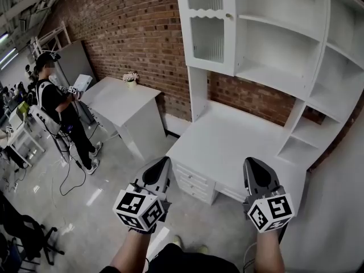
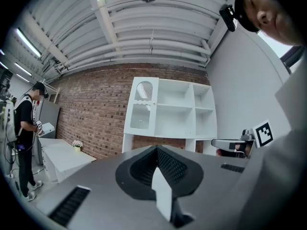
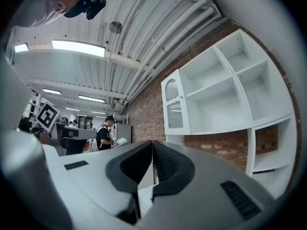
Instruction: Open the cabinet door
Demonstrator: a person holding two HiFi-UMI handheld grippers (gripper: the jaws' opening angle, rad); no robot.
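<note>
In the head view both tools are held low, pointing level at the white desk. The left gripper and right gripper are each clenched on nothing. The cabinet door, closed and taller than wide, stands well ahead of and above both, with its knob on the edge toward the right gripper. In the left gripper view the left gripper's jaws meet, and the door lies up and slightly left of them. In the right gripper view the right gripper's jaws are also together, with the door up and slightly right. The right hand looks better placed for the knob.
</note>
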